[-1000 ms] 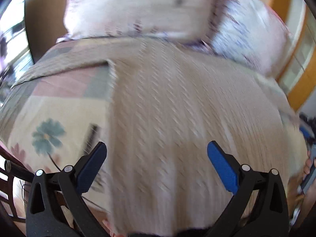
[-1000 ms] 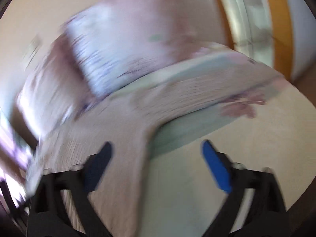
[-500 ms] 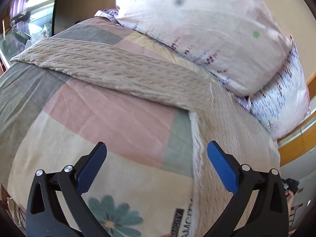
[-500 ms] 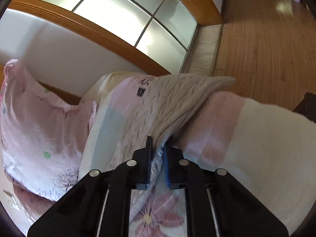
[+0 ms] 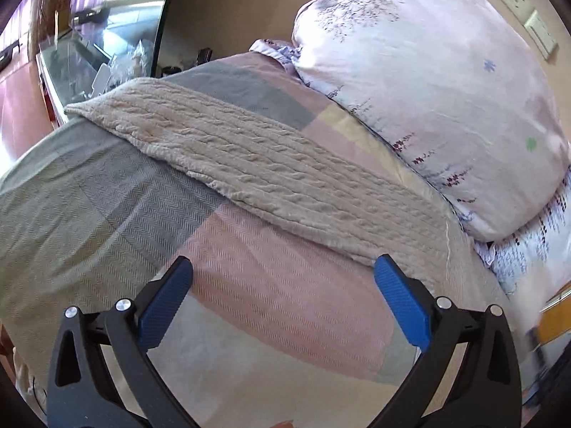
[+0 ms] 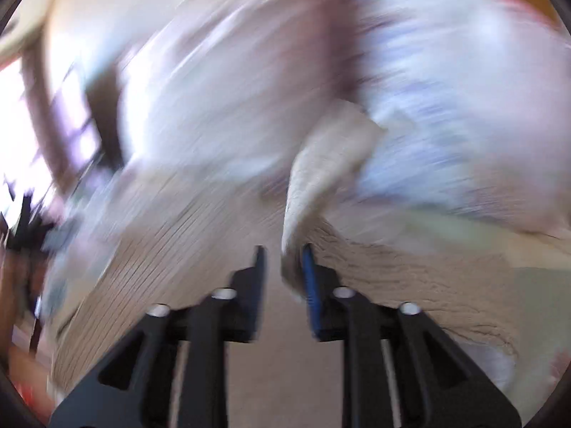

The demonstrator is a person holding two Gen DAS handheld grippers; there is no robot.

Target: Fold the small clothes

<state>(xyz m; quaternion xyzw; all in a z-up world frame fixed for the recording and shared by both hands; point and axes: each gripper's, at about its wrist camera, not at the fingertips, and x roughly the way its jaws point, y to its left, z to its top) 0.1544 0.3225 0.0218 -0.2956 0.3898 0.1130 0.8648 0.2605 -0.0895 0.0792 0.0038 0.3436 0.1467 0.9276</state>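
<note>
A beige cable-knit sweater (image 5: 271, 182) lies spread on the bed, one sleeve stretched out to the far left. My left gripper (image 5: 283, 297) is open and empty, hovering above the pink patch of the bedspread just in front of the sleeve's near edge. In the blurred right wrist view, my right gripper (image 6: 283, 278) is shut on a lifted beige sleeve (image 6: 321, 178), which hangs up and away from the narrow jaws over the rest of the sweater (image 6: 410, 278).
The bedspread (image 5: 92, 214) has grey, pink and cream patches. Two floral pillows (image 5: 428, 82) lean against the wall at the back right. A glass-fronted cabinet (image 5: 82, 50) stands at the far left beyond the bed's edge.
My left gripper swung left from the sweater's body to its left sleeve, staying open. My right gripper closed on the other sleeve and is now swinging it fast over the sweater.
</note>
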